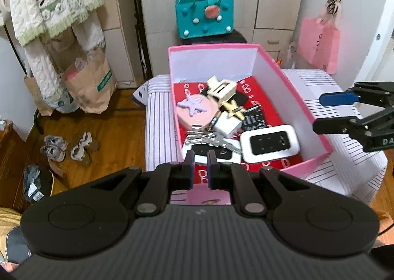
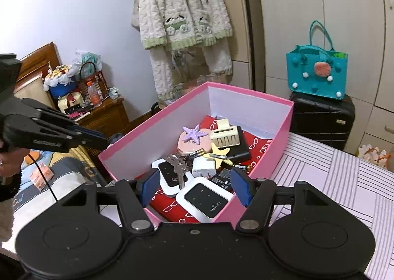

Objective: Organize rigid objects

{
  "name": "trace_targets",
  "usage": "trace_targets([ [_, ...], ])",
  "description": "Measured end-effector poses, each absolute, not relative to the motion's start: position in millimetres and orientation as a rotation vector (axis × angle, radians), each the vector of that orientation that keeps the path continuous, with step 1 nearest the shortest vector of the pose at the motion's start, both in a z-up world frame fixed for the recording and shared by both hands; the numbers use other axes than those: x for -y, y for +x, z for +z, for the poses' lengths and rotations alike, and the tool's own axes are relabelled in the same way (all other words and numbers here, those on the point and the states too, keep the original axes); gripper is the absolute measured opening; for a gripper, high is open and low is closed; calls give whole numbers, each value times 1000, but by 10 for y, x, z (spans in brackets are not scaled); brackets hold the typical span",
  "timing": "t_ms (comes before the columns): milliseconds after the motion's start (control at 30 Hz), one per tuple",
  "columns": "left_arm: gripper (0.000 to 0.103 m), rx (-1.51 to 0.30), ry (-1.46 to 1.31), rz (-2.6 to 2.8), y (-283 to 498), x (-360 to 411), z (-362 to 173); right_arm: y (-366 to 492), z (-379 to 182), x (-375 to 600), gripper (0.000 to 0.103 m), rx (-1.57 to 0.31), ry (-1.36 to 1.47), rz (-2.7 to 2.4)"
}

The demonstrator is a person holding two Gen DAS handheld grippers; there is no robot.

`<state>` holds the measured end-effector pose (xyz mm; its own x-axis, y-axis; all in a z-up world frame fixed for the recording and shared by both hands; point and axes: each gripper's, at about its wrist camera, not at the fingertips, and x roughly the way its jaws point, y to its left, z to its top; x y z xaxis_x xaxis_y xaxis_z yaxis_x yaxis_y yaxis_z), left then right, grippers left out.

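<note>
Left wrist view: your left gripper (image 1: 200,159) has its fingers nearly closed on nothing, with the pink box (image 1: 293,97) directly ahead and a white Wi-Fi router (image 1: 269,143) just beyond the fingertips.

Right wrist view: your right gripper (image 2: 195,185) is spread wide and empty, straddling the box's near rim above the keys (image 2: 178,165).

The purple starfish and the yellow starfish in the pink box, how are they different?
The purple starfish-shaped clip lies on top of a pink heart-shaped case; the yellow starfish-shaped clip lies nearer the middle, beside the white charger cube. The purple one is fully in view; the yellow one has a thin dark clip across it. Both are star-shaped and lie flat inside the pink cardboard box.
</note>
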<state>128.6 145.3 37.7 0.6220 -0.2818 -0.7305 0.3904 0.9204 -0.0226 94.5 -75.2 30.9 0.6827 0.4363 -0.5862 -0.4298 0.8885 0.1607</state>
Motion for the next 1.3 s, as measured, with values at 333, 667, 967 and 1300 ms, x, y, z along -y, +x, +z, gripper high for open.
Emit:
trace_targets([
  [333,11,-792,150,-410,985,-1291,557,516,544,849,99,-677,-8,223],
  [667,31,-748,110,-468,600,-1094,622,-68,852,1282,99,-509,45,198],
  [967,60,-695,76,-449,399,-931,522,-246,770,1415,100,-565,119,98],
  [1300,99,-641,39,-353,214,-861,396,-442,578,1246,103,-626,54,30],
])
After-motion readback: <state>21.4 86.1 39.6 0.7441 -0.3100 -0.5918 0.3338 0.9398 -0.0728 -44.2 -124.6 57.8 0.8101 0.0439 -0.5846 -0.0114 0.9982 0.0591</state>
